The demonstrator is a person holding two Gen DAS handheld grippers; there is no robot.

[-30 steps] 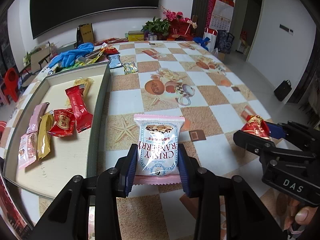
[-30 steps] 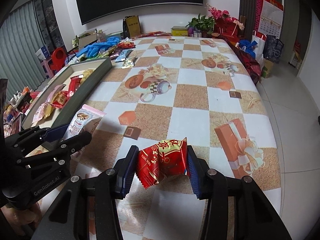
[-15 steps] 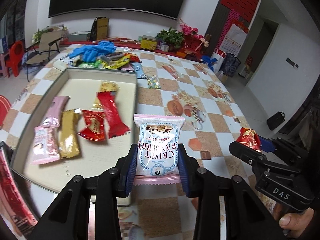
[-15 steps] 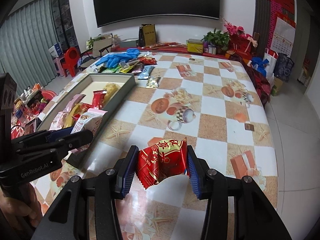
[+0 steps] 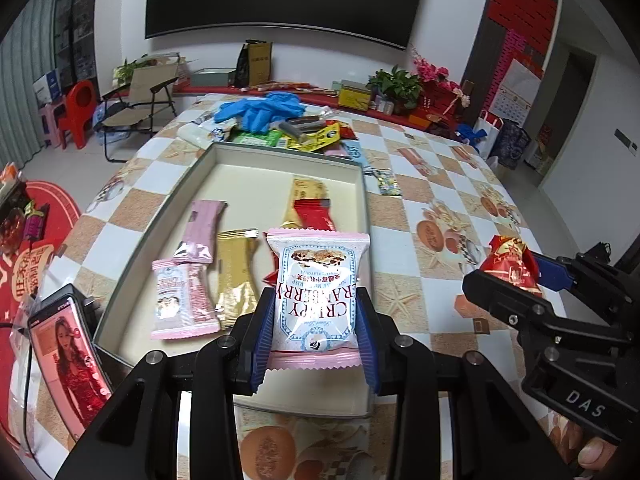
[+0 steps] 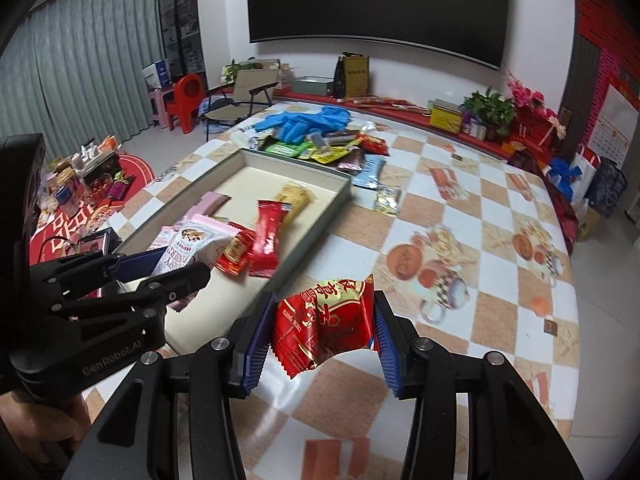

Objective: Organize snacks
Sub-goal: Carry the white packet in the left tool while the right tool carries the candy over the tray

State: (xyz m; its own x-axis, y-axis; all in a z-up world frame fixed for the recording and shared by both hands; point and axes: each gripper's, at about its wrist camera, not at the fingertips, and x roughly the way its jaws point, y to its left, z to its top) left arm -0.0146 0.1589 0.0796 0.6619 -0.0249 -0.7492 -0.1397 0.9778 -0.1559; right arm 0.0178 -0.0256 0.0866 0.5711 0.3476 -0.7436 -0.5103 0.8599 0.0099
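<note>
Above the tray (image 5: 362,184), left gripper (image 5: 316,322) clamps the cranberry packet (image 5: 316,292); right gripper (image 6: 324,334), seemingly level alongside, pinches a red packet (image 6: 326,322).

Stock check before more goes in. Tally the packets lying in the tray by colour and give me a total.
Pink packets: 2
Gold packets: 2
Red packets: 2
Total in the tray: 6

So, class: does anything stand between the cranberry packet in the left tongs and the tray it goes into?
Nothing visible blocks it. The left tongs hold the cranberry packet above the tray, which is open on top. Packets already lie inside, among them a gold packet, with bare floor at the near end.
</note>
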